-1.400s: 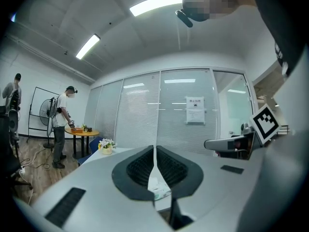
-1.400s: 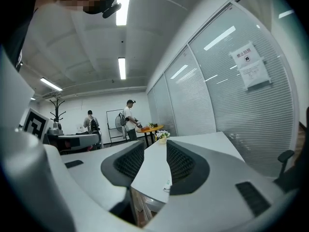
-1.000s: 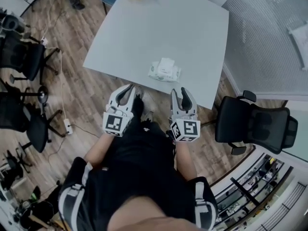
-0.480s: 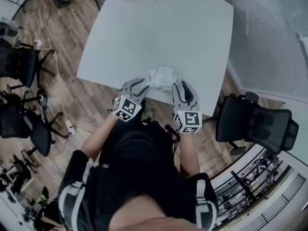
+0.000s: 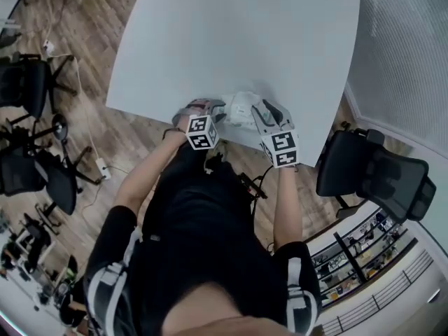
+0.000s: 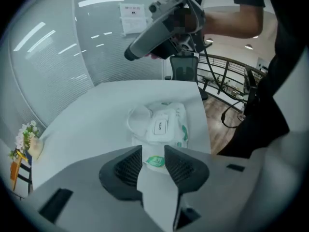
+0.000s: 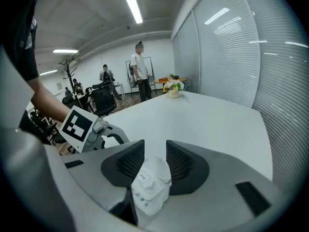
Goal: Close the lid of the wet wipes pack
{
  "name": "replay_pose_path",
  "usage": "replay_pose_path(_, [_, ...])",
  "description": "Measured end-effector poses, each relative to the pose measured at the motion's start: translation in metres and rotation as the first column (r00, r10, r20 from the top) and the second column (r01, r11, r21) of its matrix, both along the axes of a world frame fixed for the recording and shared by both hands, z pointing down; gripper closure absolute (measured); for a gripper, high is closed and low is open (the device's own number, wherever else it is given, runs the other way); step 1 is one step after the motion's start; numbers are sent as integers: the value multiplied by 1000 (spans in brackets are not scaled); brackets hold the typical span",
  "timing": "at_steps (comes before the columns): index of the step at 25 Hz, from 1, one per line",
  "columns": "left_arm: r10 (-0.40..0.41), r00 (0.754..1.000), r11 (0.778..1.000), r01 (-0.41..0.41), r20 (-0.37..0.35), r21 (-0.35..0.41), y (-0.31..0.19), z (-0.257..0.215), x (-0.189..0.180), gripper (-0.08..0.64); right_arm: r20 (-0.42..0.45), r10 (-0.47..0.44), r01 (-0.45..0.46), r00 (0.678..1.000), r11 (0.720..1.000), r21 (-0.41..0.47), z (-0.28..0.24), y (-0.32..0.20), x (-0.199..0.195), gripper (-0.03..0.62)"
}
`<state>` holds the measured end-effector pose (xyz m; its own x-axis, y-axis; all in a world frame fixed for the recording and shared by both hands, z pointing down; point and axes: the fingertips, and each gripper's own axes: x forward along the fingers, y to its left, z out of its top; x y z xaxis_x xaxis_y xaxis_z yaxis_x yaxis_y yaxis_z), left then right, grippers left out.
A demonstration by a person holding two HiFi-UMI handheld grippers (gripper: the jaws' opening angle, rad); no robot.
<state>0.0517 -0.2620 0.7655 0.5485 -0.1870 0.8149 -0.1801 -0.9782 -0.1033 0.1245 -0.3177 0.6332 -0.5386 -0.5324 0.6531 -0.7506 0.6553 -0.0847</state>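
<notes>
The wet wipes pack lies near the front edge of the white table. It is white with green print, and the white plastic lid on top looks lifted, its flap out to one side. My left gripper is open at the pack's left end, whose green label shows between the jaws. On the right side my right gripper hangs open just over the pack. The pack fills the gap between that gripper's jaws.
A black office chair stands right of the table and more chairs stand on the wooden floor at the left. A small flower pot sits at the table's far end. People stand in the background.
Both grippers have moved forward from in front of my body to the pack, one on each side. The view has shifted closer to the table.
</notes>
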Motion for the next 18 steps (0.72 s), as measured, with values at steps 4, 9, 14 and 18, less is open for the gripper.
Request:
replay_pose_path(4, [69, 995, 997, -66, 72, -37, 1, 31, 3, 422, -91, -96, 91, 991, 994, -55, 36, -11, 1, 434])
replay_pose_path(9, [96, 991, 994, -90, 93, -65, -2, 45, 1, 425, -163, -225, 204, 961, 970, -134, 80, -24, -7, 434])
replay_pose_path(14, [75, 995, 992, -67, 67, -104, -4, 46, 4, 425, -244, -333, 290, 911, 937, -197, 117, -29, -6, 431])
replay_pose_path(18, [64, 996, 993, -57, 68, -101, -3, 50, 2, 425, -234, -396, 342, 888, 908, -242, 129, -23, -9, 472])
